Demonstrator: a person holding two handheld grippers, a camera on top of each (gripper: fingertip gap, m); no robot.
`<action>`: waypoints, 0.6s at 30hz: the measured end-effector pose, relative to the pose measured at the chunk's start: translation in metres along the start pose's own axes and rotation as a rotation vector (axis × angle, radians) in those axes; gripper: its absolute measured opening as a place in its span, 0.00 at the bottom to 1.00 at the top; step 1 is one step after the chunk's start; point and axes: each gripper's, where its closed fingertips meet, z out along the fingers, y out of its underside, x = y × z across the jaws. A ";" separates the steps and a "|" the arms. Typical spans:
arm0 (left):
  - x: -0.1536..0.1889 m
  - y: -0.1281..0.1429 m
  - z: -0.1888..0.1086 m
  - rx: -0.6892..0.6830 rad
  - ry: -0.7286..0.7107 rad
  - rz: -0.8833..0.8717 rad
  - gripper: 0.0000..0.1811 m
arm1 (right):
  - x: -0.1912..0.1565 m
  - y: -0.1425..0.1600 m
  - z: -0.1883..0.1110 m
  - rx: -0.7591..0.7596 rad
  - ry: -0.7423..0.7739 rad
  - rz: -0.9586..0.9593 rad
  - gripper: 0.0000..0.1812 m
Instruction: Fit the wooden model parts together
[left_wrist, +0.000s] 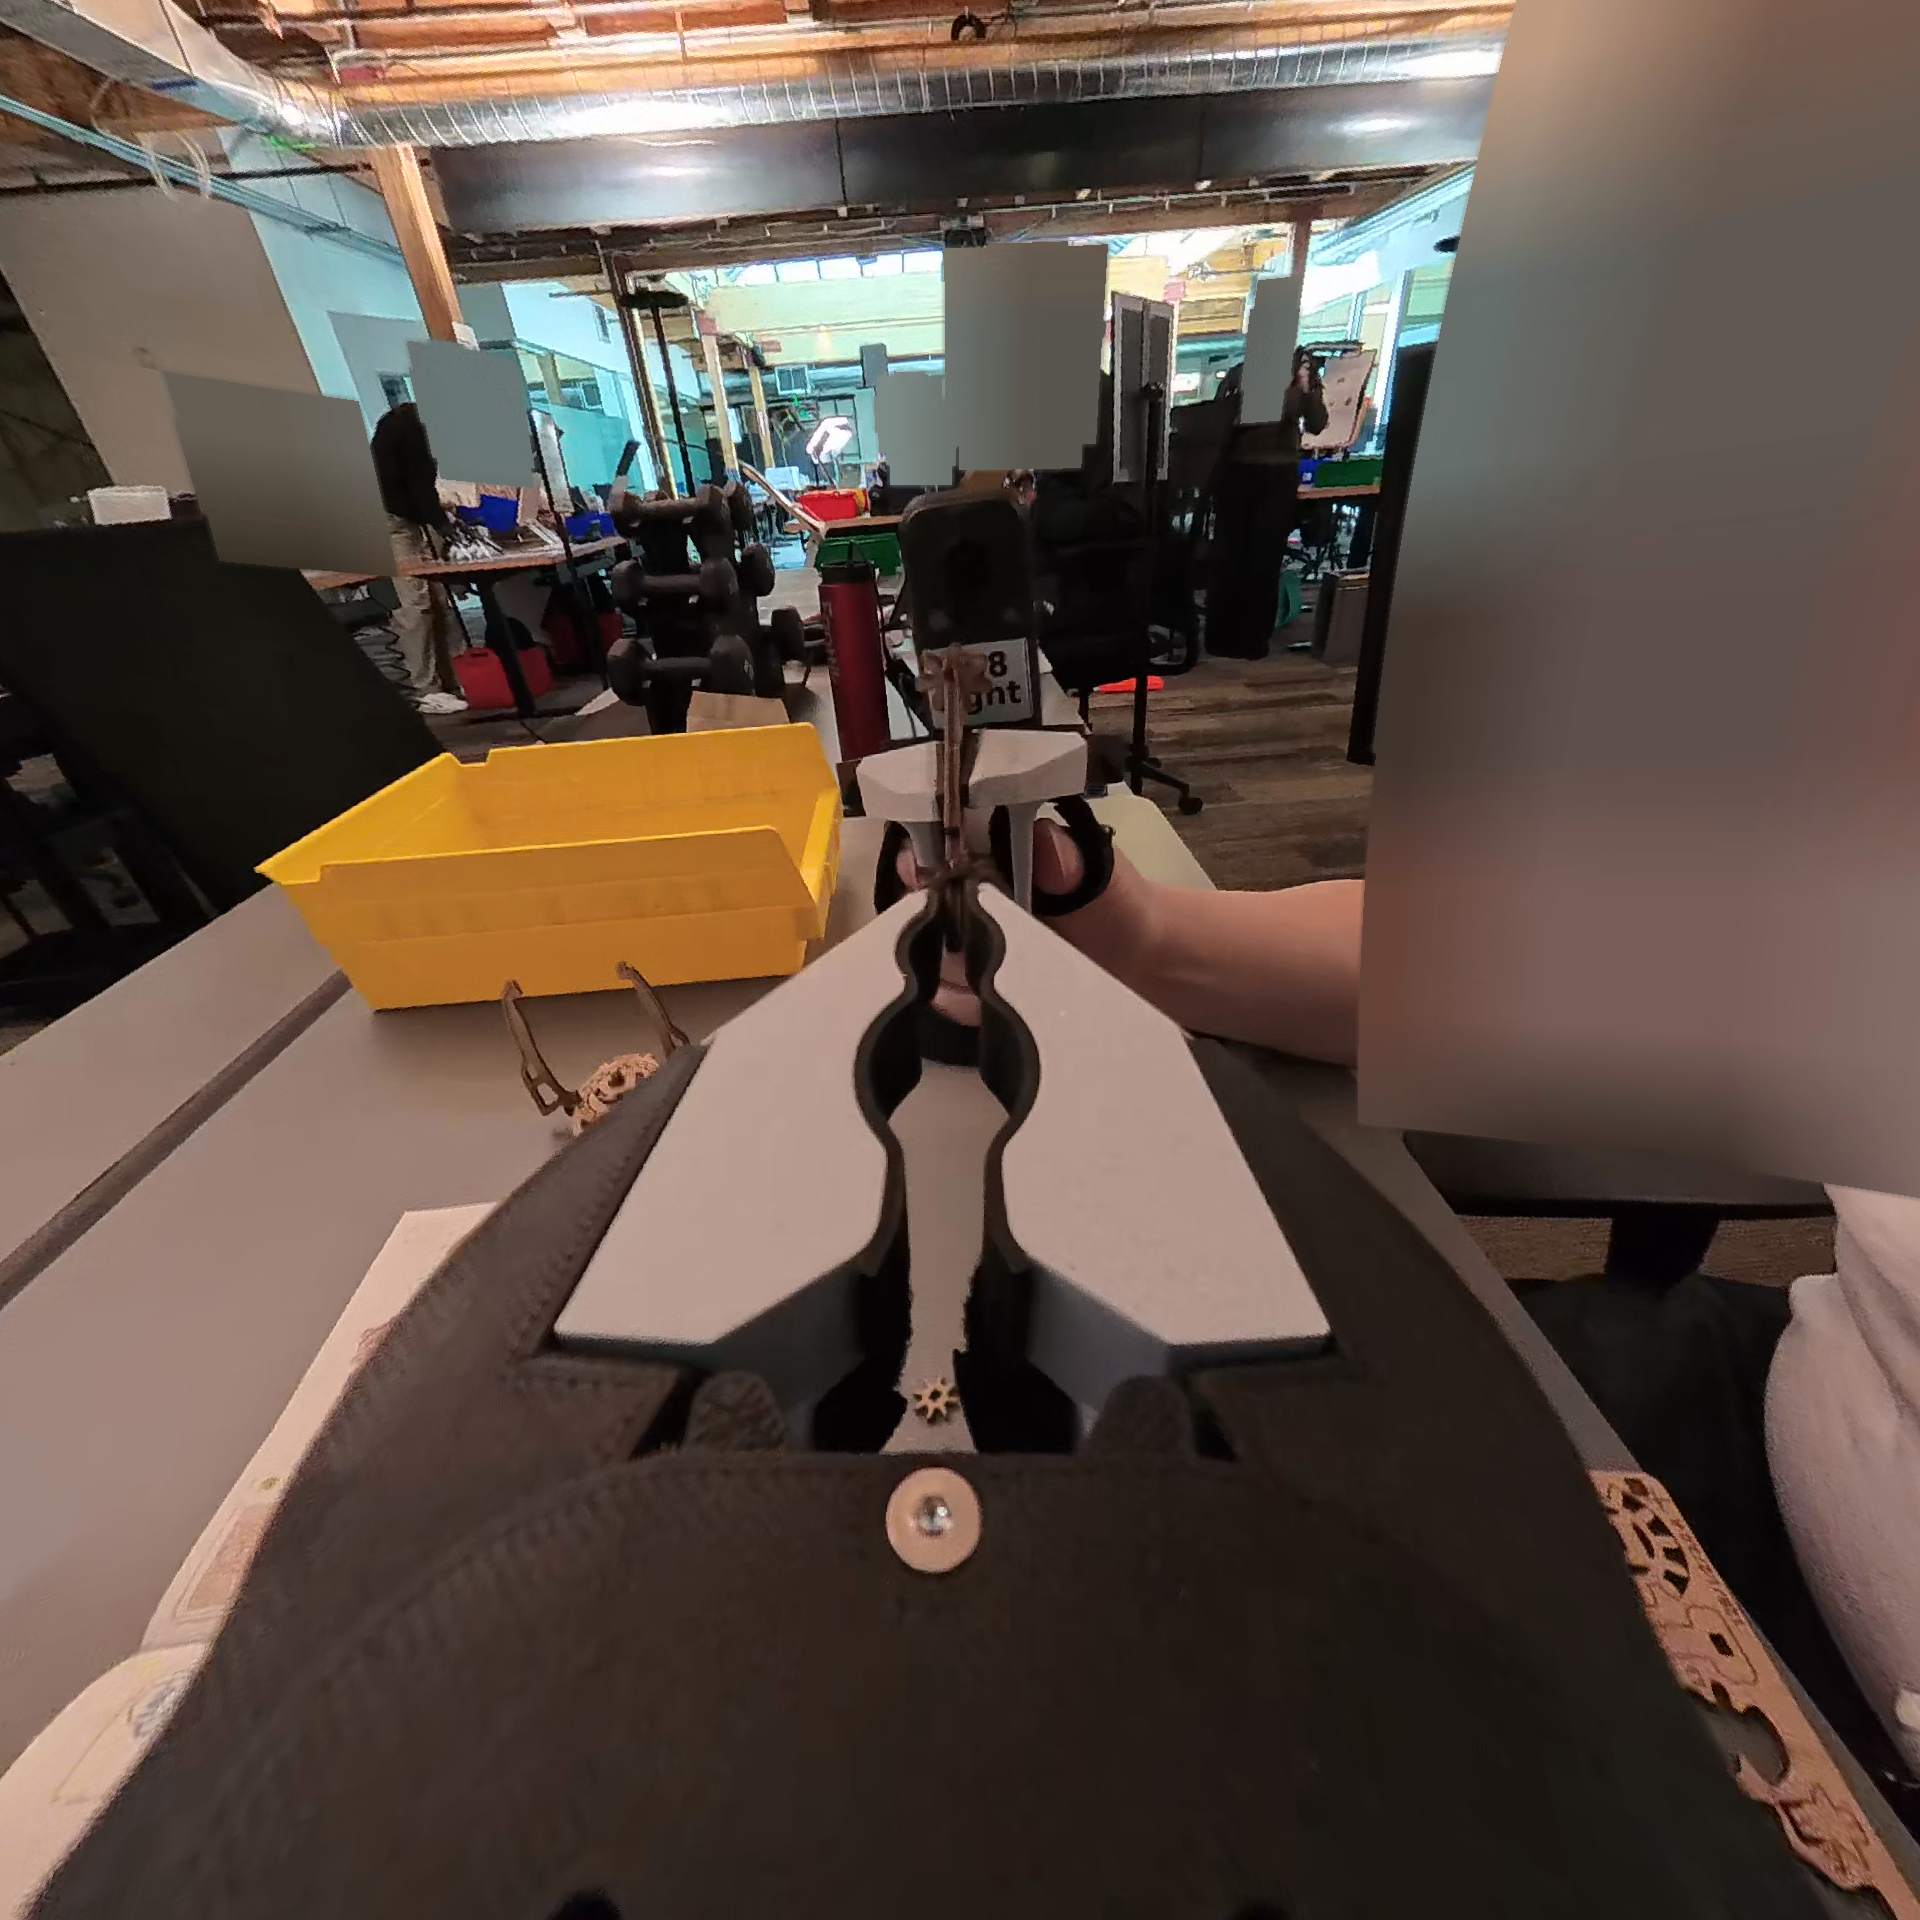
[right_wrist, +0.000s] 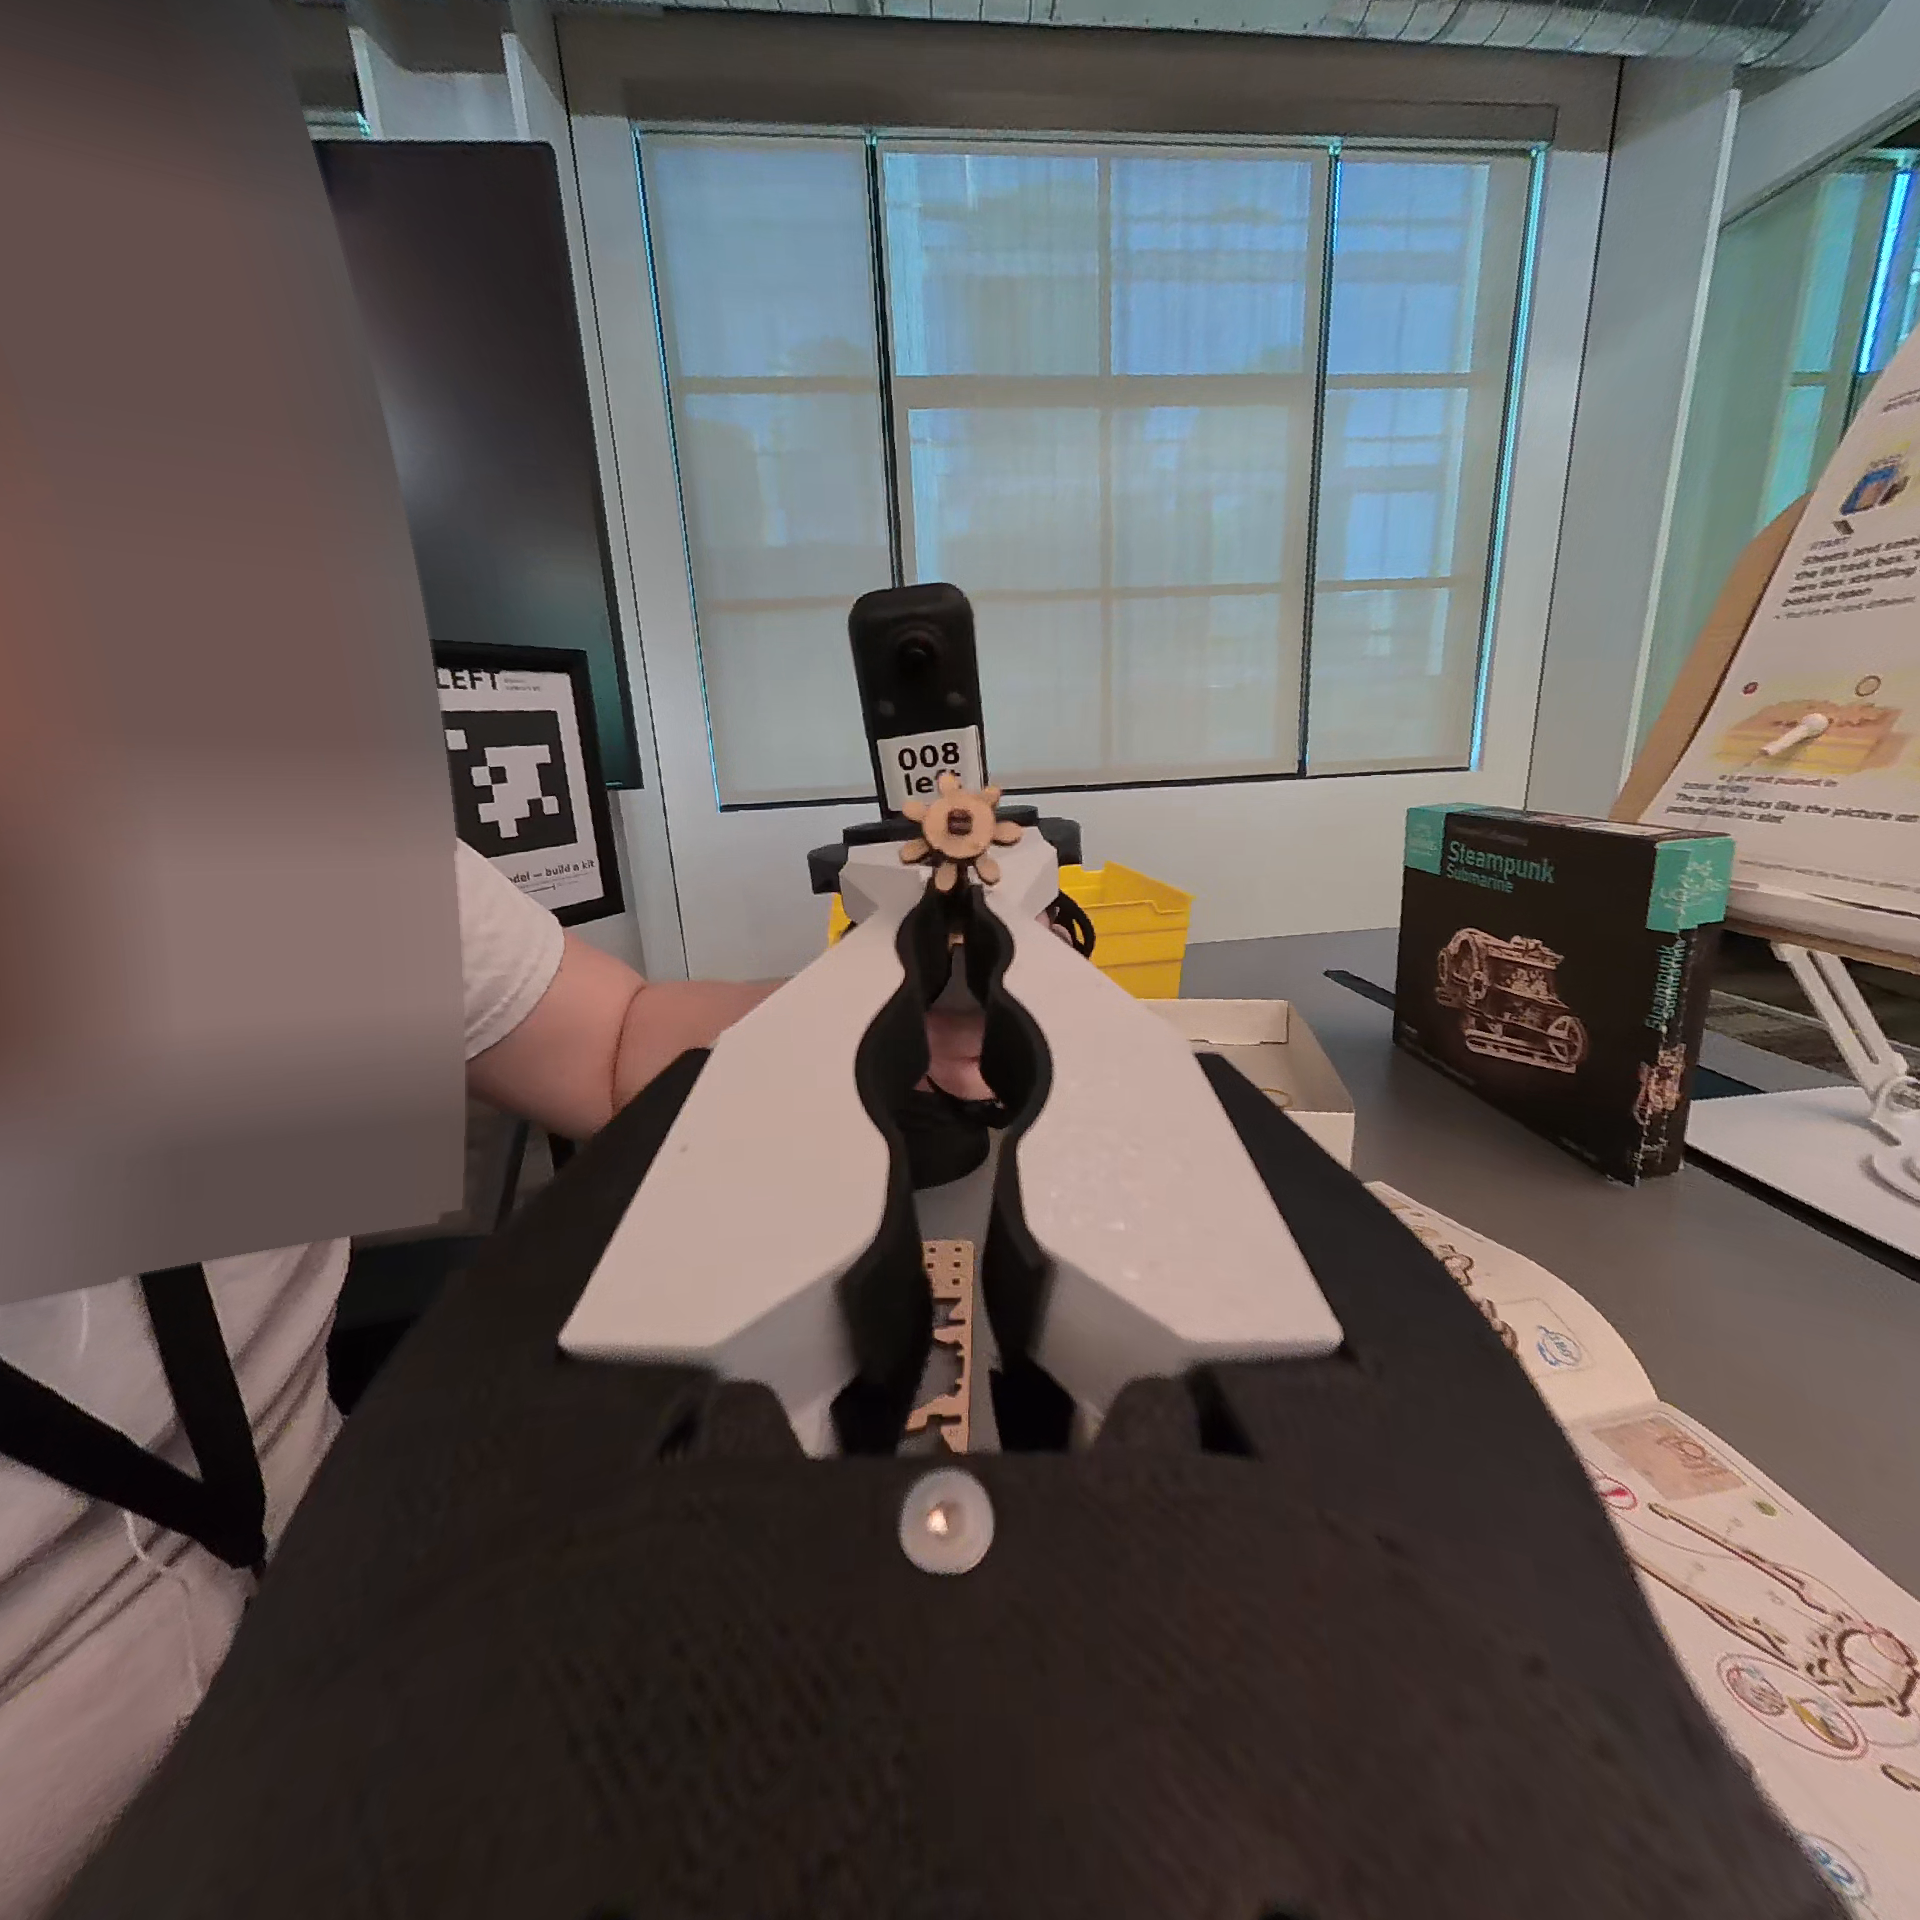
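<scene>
Wooden gear (right_wrist: 949, 836): small, light, toothed, with a square centre hole; held above the tabletop (left_wrist: 208, 1195) at the meeting fingertips of both tools.
Right gripper (right_wrist: 948, 902): fingers pinching the gear's lower edge.
Left gripper (left_wrist: 952, 902): fingers pressed together on a thin dark wooden part (left_wrist: 951, 769); the gear shows edge-on here.
Loose gear (left_wrist: 934, 1401): on the tabletop beneath the left gripper.
Partial wooden assembly (left_wrist: 597, 1049): just in front of the yellow bin (left_wrist: 582, 862).
Kit box (right_wrist: 1548, 987): upright near the tabletop's far edge.
</scene>
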 end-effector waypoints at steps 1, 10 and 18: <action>0.001 -0.003 0.000 0.016 0.001 -0.003 0.00 | -0.001 -0.001 0.000 0.009 -0.008 0.003 0.00; -0.001 -0.002 -0.003 -0.035 0.009 -0.028 0.00 | 0.000 0.004 0.001 -0.039 0.015 -0.031 0.01; -0.001 0.004 -0.005 -0.106 0.001 0.014 0.00 | 0.000 0.009 0.001 -0.081 0.020 -0.033 0.01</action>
